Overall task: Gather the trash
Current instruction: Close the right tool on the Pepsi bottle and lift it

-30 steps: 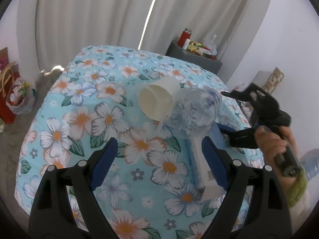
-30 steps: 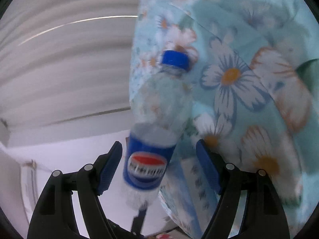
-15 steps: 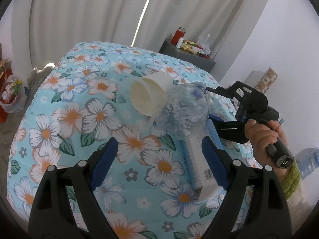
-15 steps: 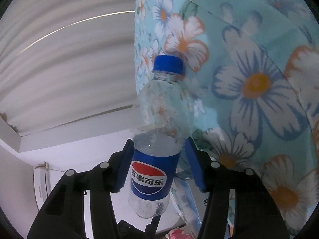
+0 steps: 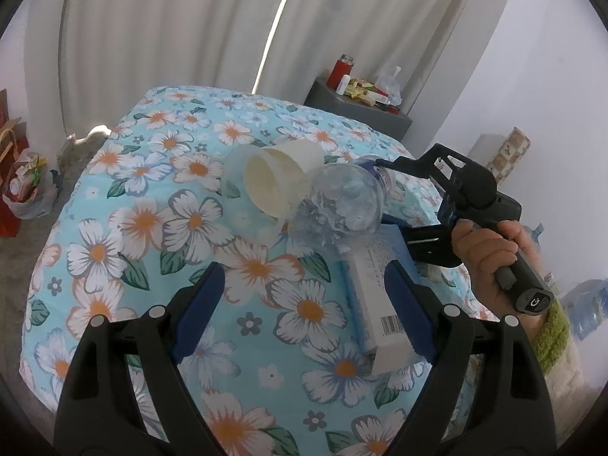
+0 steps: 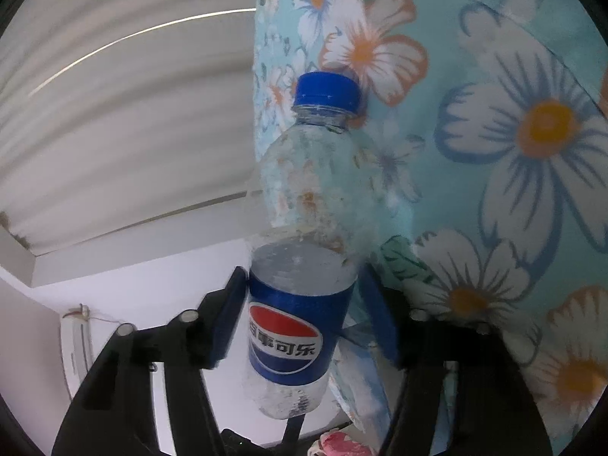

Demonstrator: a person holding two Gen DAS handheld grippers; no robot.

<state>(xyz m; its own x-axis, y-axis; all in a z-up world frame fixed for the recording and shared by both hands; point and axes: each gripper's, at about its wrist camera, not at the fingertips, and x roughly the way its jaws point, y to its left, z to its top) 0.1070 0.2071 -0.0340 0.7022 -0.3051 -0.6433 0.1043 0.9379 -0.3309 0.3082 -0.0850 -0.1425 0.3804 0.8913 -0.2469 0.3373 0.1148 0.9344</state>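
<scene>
Right tongs (image 6: 300, 315) now clenched on bottle (image 6: 304, 250), cap toward 12 o'clock, lifted over bedspread (image 5: 152, 228); left tongs (image 5: 304, 300) released, carton (image 5: 376, 296) at 1 o'clock, lengthwise.

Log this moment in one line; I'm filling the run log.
right gripper: shut on bottle | left gripper: open, over bed | cup, box: uncollected
</scene>
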